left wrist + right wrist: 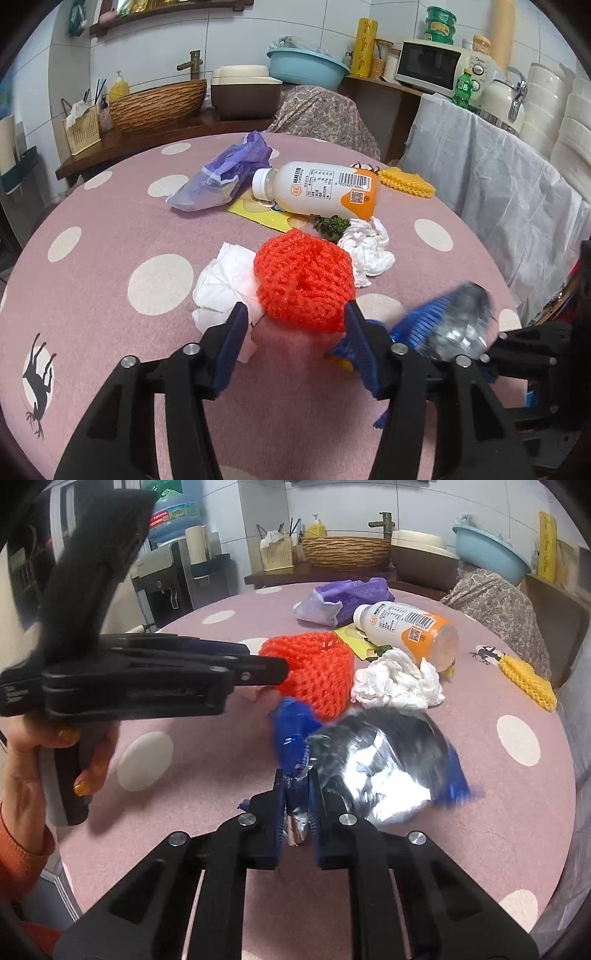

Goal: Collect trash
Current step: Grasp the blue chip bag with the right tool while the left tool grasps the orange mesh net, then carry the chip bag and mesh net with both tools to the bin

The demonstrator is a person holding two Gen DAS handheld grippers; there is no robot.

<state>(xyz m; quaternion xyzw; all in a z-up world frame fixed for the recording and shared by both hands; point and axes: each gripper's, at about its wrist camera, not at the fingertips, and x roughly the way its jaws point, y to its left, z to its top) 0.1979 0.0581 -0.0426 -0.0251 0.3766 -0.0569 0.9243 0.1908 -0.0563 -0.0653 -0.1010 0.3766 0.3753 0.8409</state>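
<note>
A red foam net lies on the pink dotted tablecloth among the trash. My left gripper is open, its blue fingertips standing at either side of the net's near edge; its left finger rests over a white tissue. From the right wrist view the left gripper reaches the red net side-on, held by a hand. My right gripper is shut on the twisted end of a blue and silver foil wrapper, which shows blurred in the left wrist view.
Behind the net lie a white and orange bottle on its side over a yellow card, a purple plastic bag, a crumpled tissue, a green scrap and a yellow foam net. Covered furniture stands to the right.
</note>
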